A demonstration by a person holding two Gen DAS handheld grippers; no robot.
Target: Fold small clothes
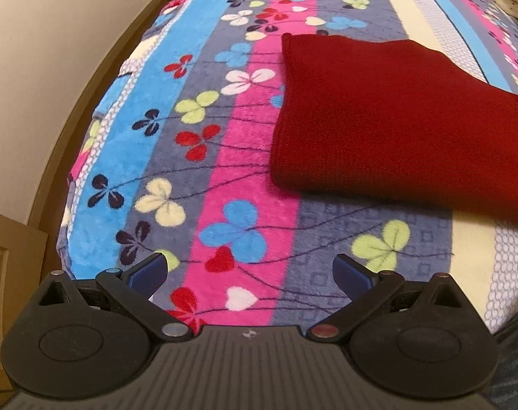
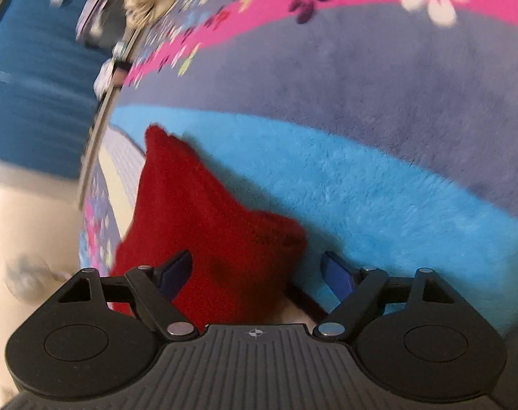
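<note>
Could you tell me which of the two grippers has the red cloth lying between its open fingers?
The right gripper: the red knitted cloth reaches between its fingers. The left gripper has only the flowered blanket there.

Ahead of the left gripper (image 1: 249, 273), matt black plastic with ribbed blue pads (image 1: 148, 271), lies a red knit garment (image 1: 388, 123), fine-ribbed and dull, on a plush fleece blanket (image 1: 224, 177). Between the right gripper (image 2: 257, 273) fingers, that red cloth looks fuzzy, the blanket's pile shaggy.

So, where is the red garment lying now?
The red garment lies folded on the flowered blanket, ahead and right of the open left gripper; the open right gripper straddles its corner.
</note>
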